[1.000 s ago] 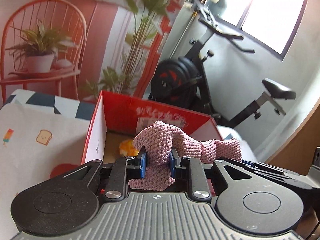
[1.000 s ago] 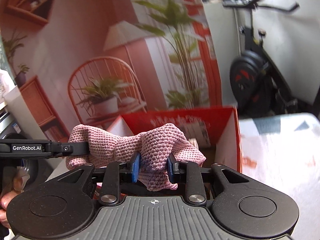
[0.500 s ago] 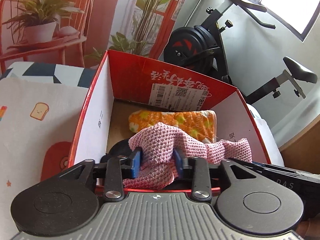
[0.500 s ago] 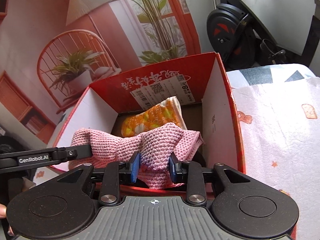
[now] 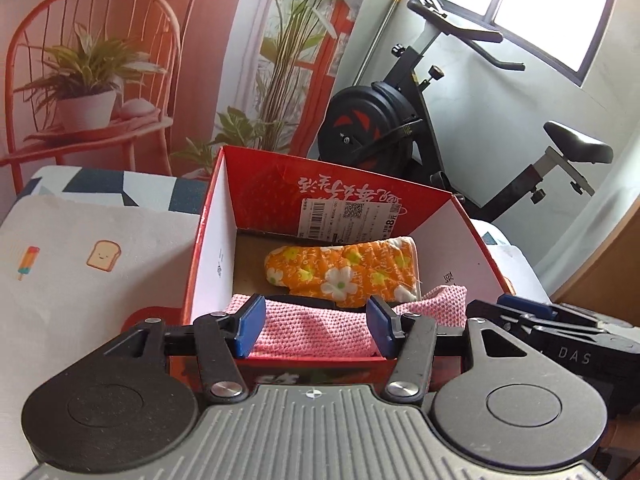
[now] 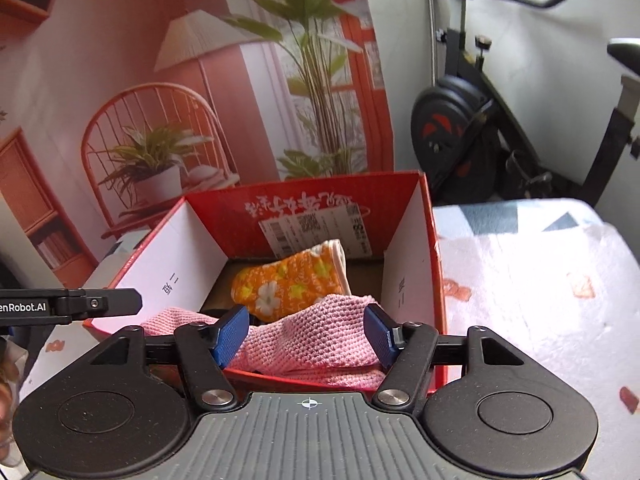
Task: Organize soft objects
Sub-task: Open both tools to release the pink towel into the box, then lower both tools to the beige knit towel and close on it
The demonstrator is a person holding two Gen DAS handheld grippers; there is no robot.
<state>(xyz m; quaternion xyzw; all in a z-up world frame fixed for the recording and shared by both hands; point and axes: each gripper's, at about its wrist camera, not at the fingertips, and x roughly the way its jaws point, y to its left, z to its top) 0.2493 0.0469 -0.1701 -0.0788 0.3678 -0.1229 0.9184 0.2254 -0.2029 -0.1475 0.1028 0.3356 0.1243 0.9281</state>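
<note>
Left gripper (image 5: 316, 330): its jaws are opening and stand well apart over the near edge of the box; the pink cloth lies between the blue pads (image 5: 250, 330), which are not squeezing it.
Right gripper (image 6: 306, 336): its jaws are opening too, spread wide at the near edge of the box; the pink cloth lies between its blue pads (image 6: 230, 334), and nothing is gripped.
Pink knitted cloth (image 5: 316, 334): it lies slack along the near side of the red box, inside it, with part of it draped over the near rim in the right wrist view.
Orange flowered mitt (image 5: 344, 274): it lies on the box floor behind the pink cloth, toward the far wall, its white-edged cuff to the right.
Red box (image 5: 260, 178): an open cardboard box with a red far wall bearing printed characters and a white barcode label, and white inner side walls.
Table (image 5: 80, 280): it is covered with a pale cloth printed with a toast slice and an ice lolly; the box stands on it.
Background: an exercise bike (image 5: 404, 120) stands behind the box, next to a backdrop picturing an orange chair and plants.
</note>
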